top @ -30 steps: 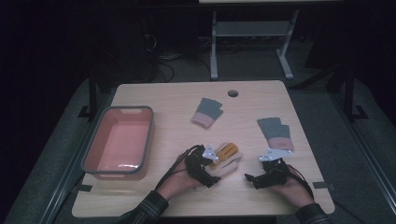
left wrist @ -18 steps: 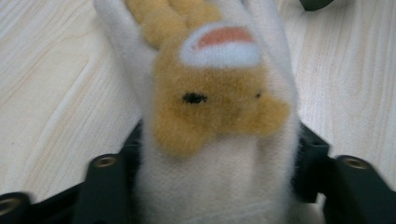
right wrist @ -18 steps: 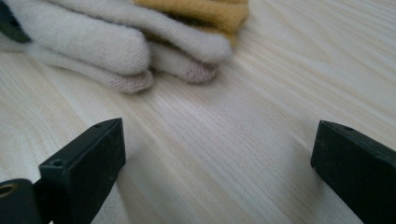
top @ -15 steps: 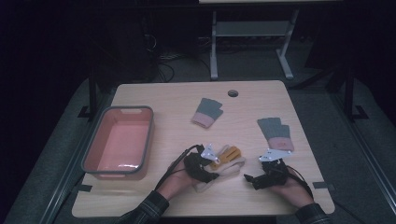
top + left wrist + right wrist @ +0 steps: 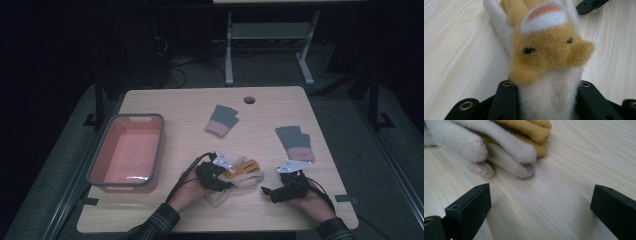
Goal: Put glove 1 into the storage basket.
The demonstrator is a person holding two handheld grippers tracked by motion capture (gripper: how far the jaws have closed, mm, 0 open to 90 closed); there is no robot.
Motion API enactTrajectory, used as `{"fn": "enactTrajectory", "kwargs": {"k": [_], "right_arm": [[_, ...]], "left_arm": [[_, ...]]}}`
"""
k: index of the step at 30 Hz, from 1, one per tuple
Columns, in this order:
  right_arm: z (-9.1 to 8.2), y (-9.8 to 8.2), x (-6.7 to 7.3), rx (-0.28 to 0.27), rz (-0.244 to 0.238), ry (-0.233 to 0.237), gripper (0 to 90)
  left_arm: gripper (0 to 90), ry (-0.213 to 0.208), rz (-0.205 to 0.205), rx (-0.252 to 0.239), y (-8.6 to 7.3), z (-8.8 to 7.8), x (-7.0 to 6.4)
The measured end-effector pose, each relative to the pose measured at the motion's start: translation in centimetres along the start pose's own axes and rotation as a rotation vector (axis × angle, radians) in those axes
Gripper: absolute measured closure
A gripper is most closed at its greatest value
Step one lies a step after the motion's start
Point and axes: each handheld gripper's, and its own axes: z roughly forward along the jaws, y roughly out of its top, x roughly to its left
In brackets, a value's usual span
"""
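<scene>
A cream glove with a yellow animal face point(image 5: 242, 176) lies near the table's front edge. My left gripper point(image 5: 226, 181) is at its cuff. In the left gripper view the jaws have just been closing, and my left gripper point(image 5: 547, 100) now presses the cream cuff point(image 5: 550, 100) from both sides, with the yellow face point(image 5: 549, 55) just beyond. My right gripper point(image 5: 267, 192) rests on the table to the glove's right. In the right gripper view my right gripper point(image 5: 540, 202) stands wide open with bare wood between the jaws, and the glove's fingertips point(image 5: 499, 145) lie just ahead.
A pink bin with a grey rim point(image 5: 127, 116) stands at the left. Two grey-and-pink gloves lie flat, one mid-table point(image 5: 222, 120) and one at the right point(image 5: 295, 142). A cable hole point(image 5: 249, 100) sits near the far edge.
My left gripper's jaws have drawn in onto the cream glove's cuff, and the hand shifted slightly. The right gripper has kept still.
</scene>
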Motion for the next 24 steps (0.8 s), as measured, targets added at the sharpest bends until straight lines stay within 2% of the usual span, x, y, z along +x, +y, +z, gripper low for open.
{"fn": "enactTrajectory", "kwargs": {"k": [2,8,11,12,14,21,24], "right_arm": [[0.0,0.0,0.0,0.0,0.0,0.0,2.9],[0.0,0.0,0.0,-0.001,0.0,0.0,2.9],[0.0,0.0,0.0,-0.001,0.0,0.0,2.9],[0.0,0.0,0.0,-0.001,0.001,0.0,2.9],[0.0,0.0,0.0,-0.001,0.002,0.0,2.9],[0.0,0.0,0.0,-0.001,0.006,-0.002,2.9],[0.0,0.0,0.0,-0.001,0.006,-0.002,2.9]], "left_arm": [[67.6,-0.002,-0.017,-0.013,0.1,-0.1,-0.1],[69.2,-0.015,-0.022,-0.011,0.3,-0.6,-0.1],[69.4,-0.022,-0.019,-0.029,0.5,-1.2,0.0],[69.5,-0.023,-0.031,-0.041,0.5,-1.3,0.0],[69.4,-0.02,-0.025,-0.047,0.6,-1.9,0.1],[69.4,-0.019,-0.067,-0.076,0.7,-4.2,1.0],[69.3,-0.006,-0.087,-0.093,0.7,-5.2,1.5]]}}
